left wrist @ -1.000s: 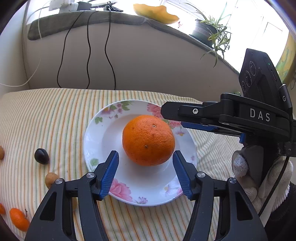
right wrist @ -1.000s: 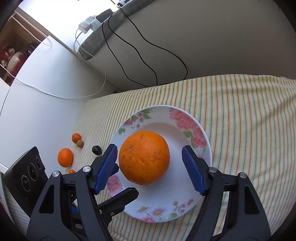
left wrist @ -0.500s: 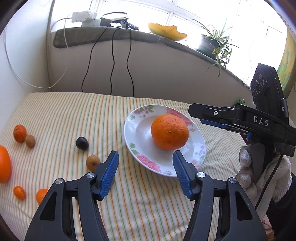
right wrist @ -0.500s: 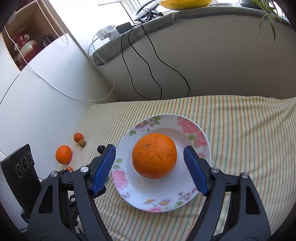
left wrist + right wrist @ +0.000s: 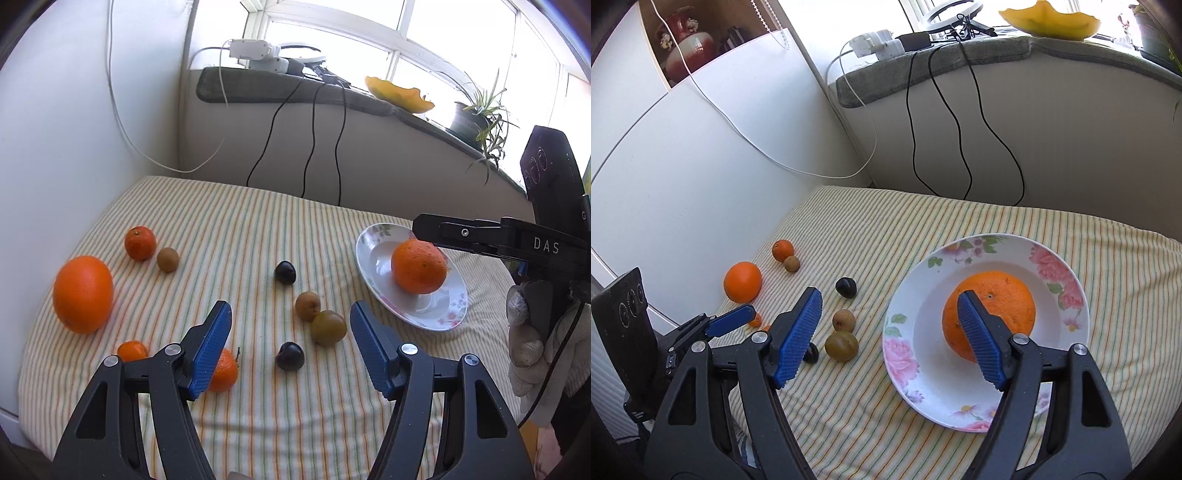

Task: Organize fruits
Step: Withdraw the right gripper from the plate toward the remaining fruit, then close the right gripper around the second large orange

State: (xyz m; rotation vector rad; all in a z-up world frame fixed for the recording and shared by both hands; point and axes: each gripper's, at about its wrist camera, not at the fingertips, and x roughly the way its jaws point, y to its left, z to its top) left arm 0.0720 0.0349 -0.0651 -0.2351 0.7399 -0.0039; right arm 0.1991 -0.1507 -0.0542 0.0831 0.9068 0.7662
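Opening wider with nothing between its jaws, the left claw (image 5: pixel 290 345) hangs nearest the loose fruits (image 5: pixel 328 328) left of the plate (image 5: pixel 373 273); the right claw (image 5: pixel 888 338) gapes empty.

striped cloth (image 5: pixel 258 229), floral plate (image 5: pixel 369 258), scattered fruits (image 5: pixel 83 293)

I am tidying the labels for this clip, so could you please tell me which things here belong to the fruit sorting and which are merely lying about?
Belonging to the job:
- floral plate with a large orange on it
- loose fruit on the striped cloth: second large orange, mandarin, dark plum, greenish fruit

Lying about:
- black cables
- power strip
- potted plant
- red vase
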